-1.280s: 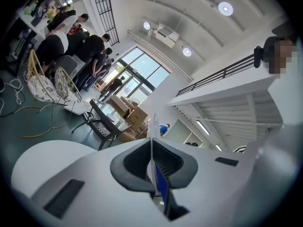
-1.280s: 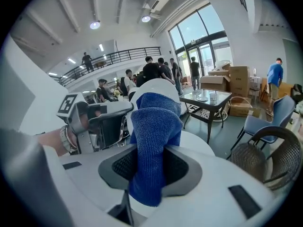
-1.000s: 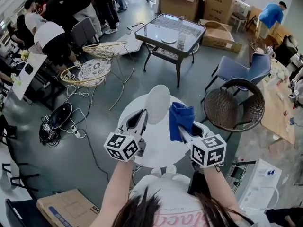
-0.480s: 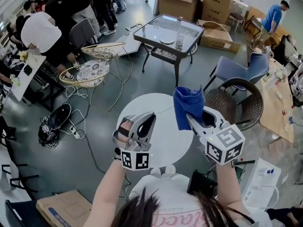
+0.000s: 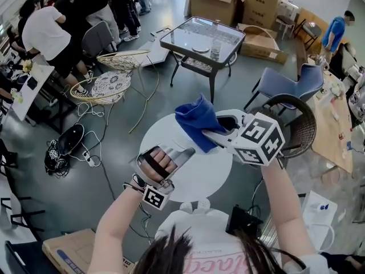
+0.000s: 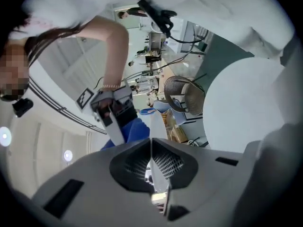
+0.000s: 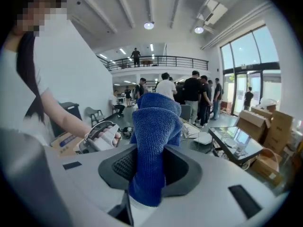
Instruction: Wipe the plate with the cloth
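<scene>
Above the round white table (image 5: 197,181), left gripper (image 6: 151,143) clamps the plate (image 6: 157,126) by its rim (edge-on, its face unseen); right gripper (image 7: 150,148) grips the blue cloth (image 7: 154,117).

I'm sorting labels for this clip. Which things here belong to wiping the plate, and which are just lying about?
In the job: plate in left gripper; blue cloth in right gripper.
Lying about: glass table, wicker chair, blue chair, cardboard boxes.
</scene>
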A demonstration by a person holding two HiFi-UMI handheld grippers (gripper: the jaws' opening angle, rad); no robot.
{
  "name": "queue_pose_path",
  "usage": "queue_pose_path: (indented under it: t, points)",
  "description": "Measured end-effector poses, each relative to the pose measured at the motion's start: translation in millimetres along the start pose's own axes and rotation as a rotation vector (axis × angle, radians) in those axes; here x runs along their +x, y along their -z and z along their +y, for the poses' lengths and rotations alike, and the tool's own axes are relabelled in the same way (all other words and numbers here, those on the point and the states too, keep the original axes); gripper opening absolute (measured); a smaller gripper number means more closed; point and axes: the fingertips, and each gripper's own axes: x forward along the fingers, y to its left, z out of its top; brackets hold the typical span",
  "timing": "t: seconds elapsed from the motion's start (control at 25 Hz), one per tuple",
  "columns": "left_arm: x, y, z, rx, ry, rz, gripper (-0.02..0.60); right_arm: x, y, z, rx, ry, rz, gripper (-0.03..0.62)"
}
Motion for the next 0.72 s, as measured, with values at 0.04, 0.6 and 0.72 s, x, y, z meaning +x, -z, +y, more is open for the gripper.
queue_pose_path:
  t: [0.04, 0.6, 0.72]
  points:
    - [-1.1, -1.1, -1.6, 0.026, 0.007, -0.017, 0.017, 10.0, -2.8, 0.4, 0.017, -0.055, 0.016, 0.132]
    - [-0.6, -4.9, -8.0, 0.029, 0.031, -0.058, 0.023, 57.1, 33.9, 3.7, 0.106, -0.269, 0.278, 0.132]
    - [-1.4, -1.5, -3.4, 0.014, 0.014, -0.048, 0.023, 38.2, 42.9, 4.7, 0.128, -0.281, 0.259, 0.132]
